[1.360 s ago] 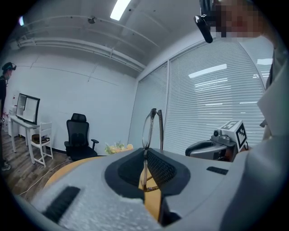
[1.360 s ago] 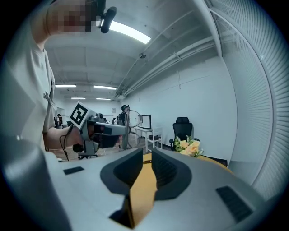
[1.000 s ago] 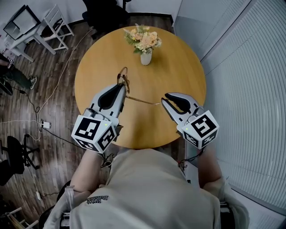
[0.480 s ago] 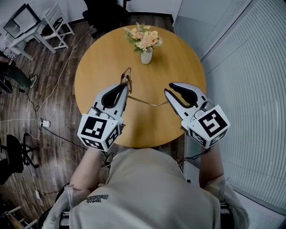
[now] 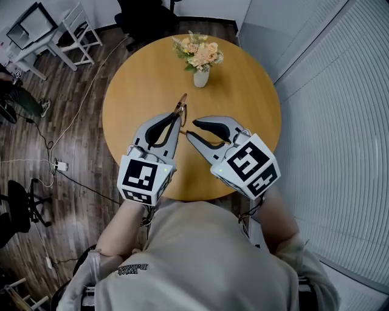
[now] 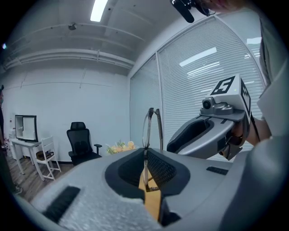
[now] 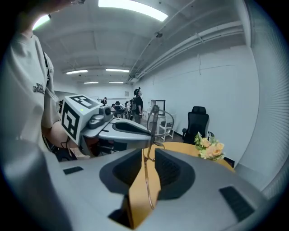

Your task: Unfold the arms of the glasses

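The thin-rimmed glasses [image 5: 182, 108] stand upright above the round wooden table [image 5: 243, 103]. My left gripper [image 5: 177, 121] is shut on their front, and the rims [image 6: 151, 131] rise out of its jaws. My right gripper [image 5: 189, 128] sits close beside it, tips almost touching the left one. One slim glasses arm [image 7: 145, 180] runs back deep through the gap of the right gripper [image 7: 148, 153], whose jaws stand slightly apart and do not pinch it. The lens [image 7: 162, 119] shows just past those jaws, with the left gripper [image 7: 122, 128] beside it.
A white vase of flowers [image 5: 199, 58] stands at the table's far side. A black office chair [image 5: 143, 18] and a white desk with a chair [image 5: 55, 36] are on the wood floor beyond. Slatted blinds [image 5: 340, 121] line the right. Cables [image 5: 67, 121] run along the floor at the left.
My right gripper has moved left from the outstretched arm's tip until it is next to the left gripper, and the arm now lies between its jaws. The left gripper lifted the glasses slightly.
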### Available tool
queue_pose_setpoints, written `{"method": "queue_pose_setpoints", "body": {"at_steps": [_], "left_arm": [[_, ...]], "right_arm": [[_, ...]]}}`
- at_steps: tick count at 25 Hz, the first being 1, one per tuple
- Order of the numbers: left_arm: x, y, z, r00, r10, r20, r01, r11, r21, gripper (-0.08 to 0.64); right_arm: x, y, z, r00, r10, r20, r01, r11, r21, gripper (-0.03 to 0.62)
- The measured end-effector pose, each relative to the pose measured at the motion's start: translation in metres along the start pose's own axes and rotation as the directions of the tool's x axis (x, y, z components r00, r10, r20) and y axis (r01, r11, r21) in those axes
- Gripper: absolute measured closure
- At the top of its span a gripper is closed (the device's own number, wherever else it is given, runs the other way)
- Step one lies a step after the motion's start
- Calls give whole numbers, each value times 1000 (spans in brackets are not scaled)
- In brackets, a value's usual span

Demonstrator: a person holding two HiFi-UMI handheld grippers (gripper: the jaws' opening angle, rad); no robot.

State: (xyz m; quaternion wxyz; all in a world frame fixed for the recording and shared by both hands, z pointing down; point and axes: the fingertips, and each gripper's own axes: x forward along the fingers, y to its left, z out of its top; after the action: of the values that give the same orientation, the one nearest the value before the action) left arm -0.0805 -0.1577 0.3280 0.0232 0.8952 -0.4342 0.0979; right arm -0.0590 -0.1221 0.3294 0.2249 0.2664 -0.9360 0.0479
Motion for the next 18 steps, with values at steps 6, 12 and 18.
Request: {"method": "queue_pose_setpoints", "body": {"at_steps": [6,12,18], "left_arm": [[4,-6,-3,1000,-11,2,11,1000,0,523],[10,-13,-2,999,-36,3,36,999,-3,523],[11,-12,-2,999,-54,0,54,999,-8,523]], "right_arm": [[15,-3,-13,998,7,-70,-7,1000,-5,514],[25,-5,-22,994,25,-108,-26,1000,-14,514],[31,-6,-23,994,28,-110,-27,1000,4,541]]}}
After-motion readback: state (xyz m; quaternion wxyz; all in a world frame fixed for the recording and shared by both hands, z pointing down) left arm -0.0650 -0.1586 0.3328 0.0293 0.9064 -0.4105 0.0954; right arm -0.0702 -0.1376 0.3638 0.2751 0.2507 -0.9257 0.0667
